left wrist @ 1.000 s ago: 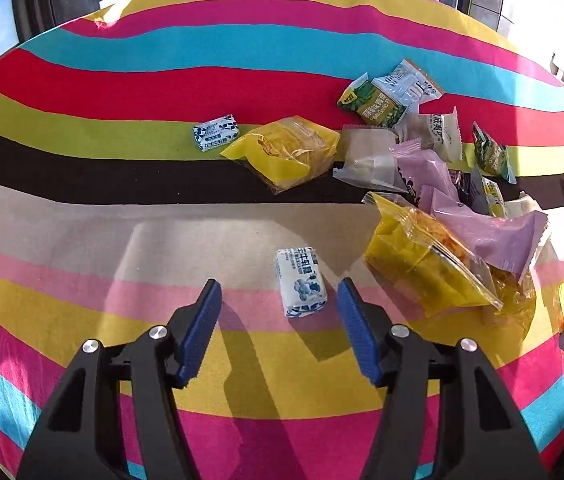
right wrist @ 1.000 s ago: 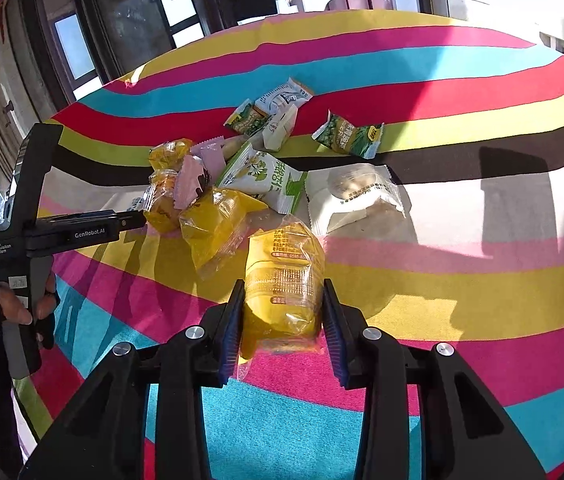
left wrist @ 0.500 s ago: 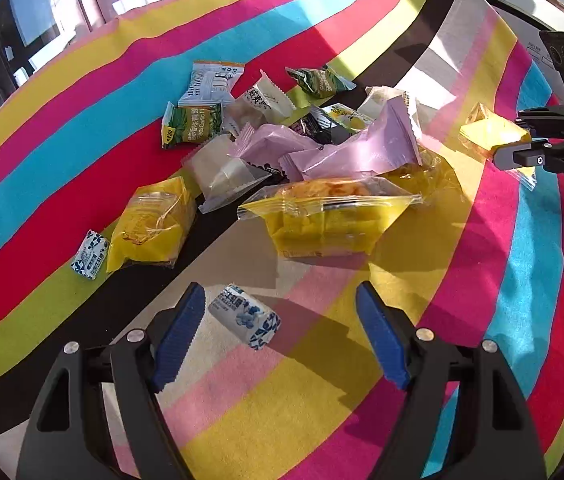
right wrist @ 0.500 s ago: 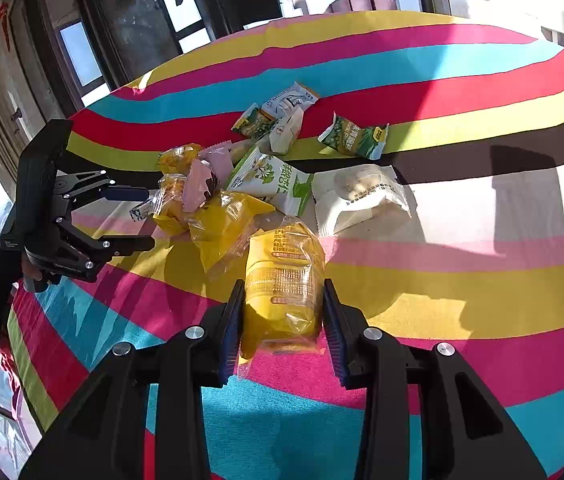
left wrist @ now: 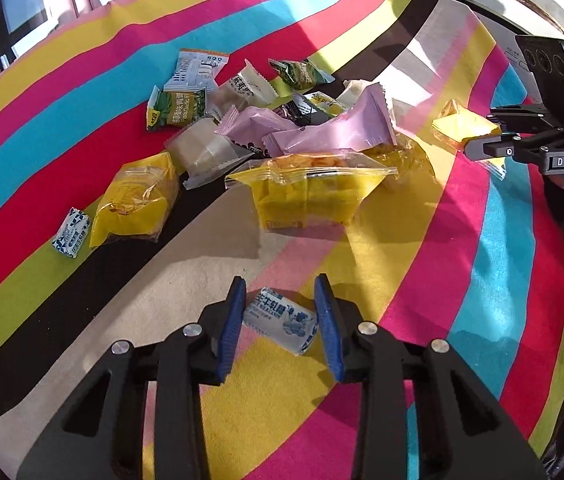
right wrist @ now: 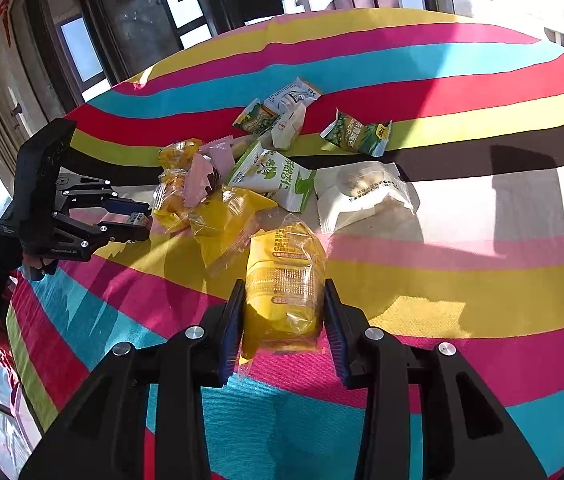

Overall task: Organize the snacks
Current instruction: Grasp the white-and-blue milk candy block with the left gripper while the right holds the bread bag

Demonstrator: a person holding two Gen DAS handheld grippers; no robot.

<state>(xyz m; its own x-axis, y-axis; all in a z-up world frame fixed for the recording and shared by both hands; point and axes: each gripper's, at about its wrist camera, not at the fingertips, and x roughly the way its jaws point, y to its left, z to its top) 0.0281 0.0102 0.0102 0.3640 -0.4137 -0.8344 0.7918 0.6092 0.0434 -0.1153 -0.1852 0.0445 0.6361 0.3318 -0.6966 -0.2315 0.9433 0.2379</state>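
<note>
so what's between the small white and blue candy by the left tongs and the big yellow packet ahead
Only bare striped cloth lies between the candy and the yellow packet, in the left wrist view.

The left gripper (left wrist: pixel 281 322) rolled, and its jaws closed around the white-and-blue candy (left wrist: pixel 281 320).

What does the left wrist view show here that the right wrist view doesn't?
Left wrist only: a loose blue-white candy on the cloth's green stripe, beside a yellow pack.

Right wrist only: a white pouch and a green pea packet lying apart from the heap.

Both: the striped cloth, the left gripper just closed on a small candy, and the right gripper shut on a yellow cake pack.
</note>
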